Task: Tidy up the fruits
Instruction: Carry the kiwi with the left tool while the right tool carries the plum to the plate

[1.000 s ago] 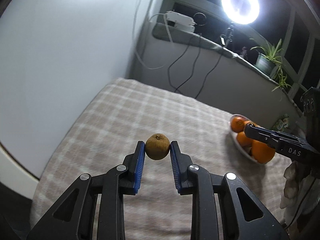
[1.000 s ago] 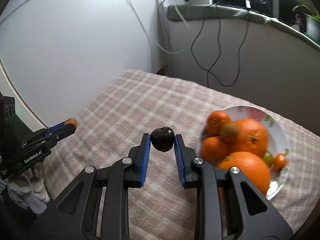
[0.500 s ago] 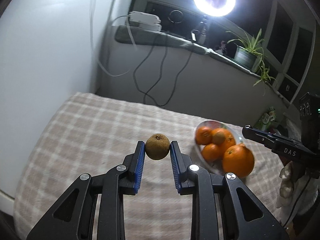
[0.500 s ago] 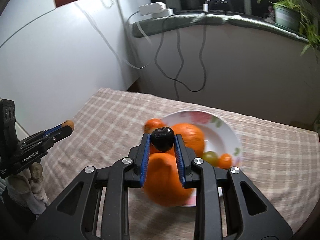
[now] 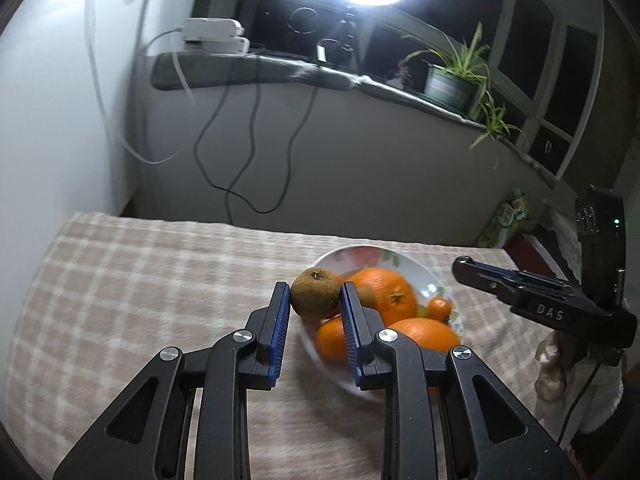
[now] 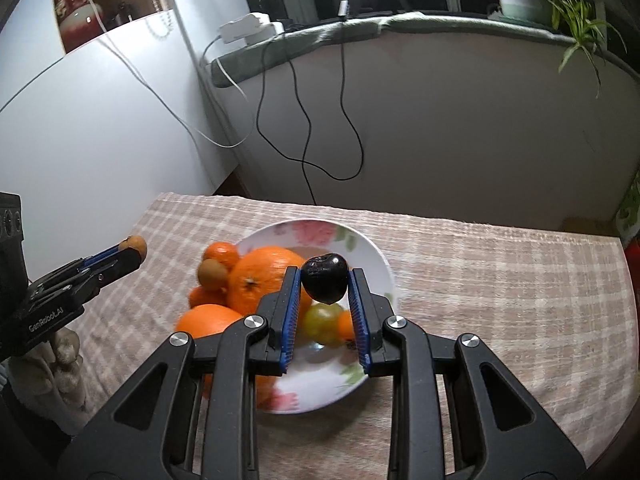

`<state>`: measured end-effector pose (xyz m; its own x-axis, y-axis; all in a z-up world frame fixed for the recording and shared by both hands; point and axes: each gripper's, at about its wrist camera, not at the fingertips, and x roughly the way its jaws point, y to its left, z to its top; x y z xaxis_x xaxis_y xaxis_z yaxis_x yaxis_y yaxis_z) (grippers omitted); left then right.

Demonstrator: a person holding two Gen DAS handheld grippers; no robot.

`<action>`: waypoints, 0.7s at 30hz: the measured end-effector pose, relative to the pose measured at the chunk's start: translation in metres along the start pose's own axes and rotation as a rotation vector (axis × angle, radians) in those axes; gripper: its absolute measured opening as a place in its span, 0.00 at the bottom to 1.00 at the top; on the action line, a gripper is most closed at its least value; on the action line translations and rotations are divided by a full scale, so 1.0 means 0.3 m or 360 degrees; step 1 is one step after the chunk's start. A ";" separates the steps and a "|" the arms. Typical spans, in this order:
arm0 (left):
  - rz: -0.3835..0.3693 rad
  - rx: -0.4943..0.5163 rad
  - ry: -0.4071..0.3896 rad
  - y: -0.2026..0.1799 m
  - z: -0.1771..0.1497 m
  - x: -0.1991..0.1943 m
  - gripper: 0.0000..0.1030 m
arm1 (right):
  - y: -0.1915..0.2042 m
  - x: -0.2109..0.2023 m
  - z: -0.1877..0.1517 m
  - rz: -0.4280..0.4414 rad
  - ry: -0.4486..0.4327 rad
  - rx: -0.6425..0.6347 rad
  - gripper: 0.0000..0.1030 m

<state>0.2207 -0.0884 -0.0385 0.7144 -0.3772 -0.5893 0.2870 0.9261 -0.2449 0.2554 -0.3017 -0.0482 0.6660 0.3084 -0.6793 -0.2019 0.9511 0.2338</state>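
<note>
- We hold a brown kiwi-like fruit (image 5: 315,293) clamped in the left hand-held gripper (image 5: 314,300), in the air over the near-left rim of the plate (image 5: 416,270).
- We hold a dark plum-like fruit (image 6: 324,278) clamped in the right hand-held gripper (image 6: 323,286), over the plate's open right half.
- The plate sits mid-table on the checked cloth (image 5: 140,280), towards the far edge, piled with oranges (image 6: 264,280) and a green grape (image 6: 322,320).
- We should lower each fruit into a bare gap before parting the jaws; dropped onto the oranges, it would likely roll off.
</note>
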 end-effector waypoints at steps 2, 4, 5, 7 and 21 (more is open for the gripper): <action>-0.0018 0.0016 0.0007 -0.025 0.010 0.020 0.23 | -0.023 0.006 0.001 0.0007 0.0004 0.0009 0.25; -0.0034 0.0030 0.0013 -0.049 0.019 0.040 0.23 | -0.043 0.014 0.003 0.0011 0.0008 0.0016 0.25; -0.0041 0.0036 0.0015 -0.058 0.024 0.048 0.23 | -0.049 0.018 0.005 0.0014 0.0010 0.0017 0.25; -0.0055 0.0052 0.0024 -0.078 0.031 0.068 0.23 | -0.063 0.031 0.007 0.0028 0.0023 0.0018 0.25; -0.0148 0.0138 0.0104 -0.193 0.074 0.184 0.23 | -0.098 0.096 -0.004 0.0054 0.0059 0.0028 0.25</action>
<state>0.2577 -0.1628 -0.0399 0.6398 -0.4584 -0.6168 0.4063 0.8830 -0.2349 0.2796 -0.3209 -0.0755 0.6318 0.3412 -0.6960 -0.2110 0.9397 0.2691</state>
